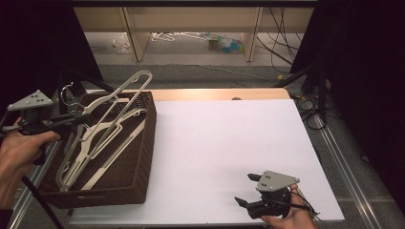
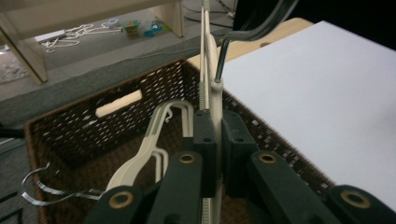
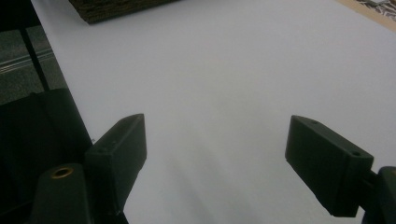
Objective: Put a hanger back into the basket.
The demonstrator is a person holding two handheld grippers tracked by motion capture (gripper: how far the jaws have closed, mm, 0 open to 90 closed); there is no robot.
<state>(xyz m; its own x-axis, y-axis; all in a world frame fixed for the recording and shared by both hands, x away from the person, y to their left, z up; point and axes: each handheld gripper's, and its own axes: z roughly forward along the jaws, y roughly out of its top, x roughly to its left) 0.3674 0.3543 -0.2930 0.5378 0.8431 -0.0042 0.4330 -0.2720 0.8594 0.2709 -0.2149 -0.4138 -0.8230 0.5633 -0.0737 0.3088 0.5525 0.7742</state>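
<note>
One cream hanger (image 2: 215, 100) stands clamped between the jaws of the left gripper (image 1: 71, 118), which is closed tight on the hanger's neck just below its dark metal hook (image 2: 233, 42); in the high view that hanger (image 1: 125, 93) is raised and tilted above the far left part of the basket (image 1: 143, 157), its top reaching past the basket's far rim. The person's left hand (image 1: 19, 150) grips the handle at the table's left edge. Below the lifted one, about three more pale hangers (image 1: 90, 150) lie overlapping in the brown woven basket, though the exact count is hard to tell where they cross; in the left gripper view one of them shows a silver wire hook (image 2: 39, 193) near the basket's wall. The basket sits on the left side of the table (image 1: 229, 138), its right wall along the edge of the white sheet. The right gripper (image 1: 246, 190) rests low near the table's near edge, well apart from the basket, held by the right hand (image 1: 286, 217); its jaws stand wide with nothing between them, and the right gripper view looks over bare white table (image 3: 224, 70) with a basket corner (image 3: 112, 9) far off. Between basket and right gripper the white surface lies open out to the far and right edges.
</note>
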